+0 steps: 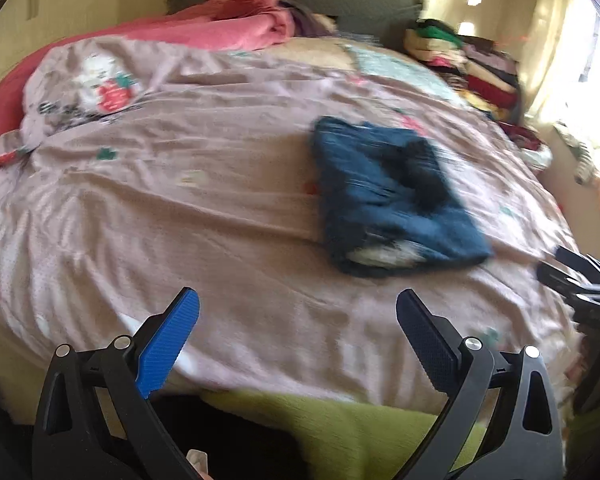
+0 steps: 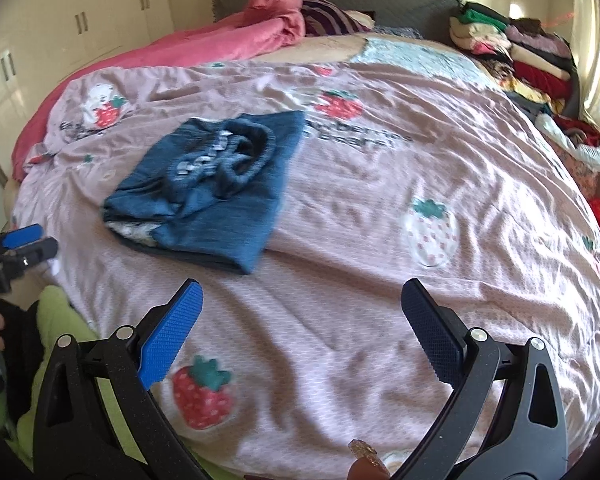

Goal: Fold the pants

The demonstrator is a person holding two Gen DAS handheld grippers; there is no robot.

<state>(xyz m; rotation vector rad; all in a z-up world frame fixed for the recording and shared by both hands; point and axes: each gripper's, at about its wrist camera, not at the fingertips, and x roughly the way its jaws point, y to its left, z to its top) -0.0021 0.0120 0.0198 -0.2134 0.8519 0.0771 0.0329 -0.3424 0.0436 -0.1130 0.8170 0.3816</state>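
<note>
Both grippers stand wide open and empty: the left gripper (image 1: 298,320) and the right gripper (image 2: 302,312) hover over bare cover near the bed's foot, apart from the blue pants (image 2: 208,188), which lie in a compact, somewhat rumpled bundle on the pink strawberry-print bedspread (image 2: 420,168). Folding looks essentially finished, judging by the bundle; any next move would call for squaring its loose waistband or setting it aside. Stacked clothes (image 2: 520,52) line the far side.

Blue pants (image 2: 216,184) on a pinkish, seemingly strawberry-printed sheet (image 2: 380,220).
</note>
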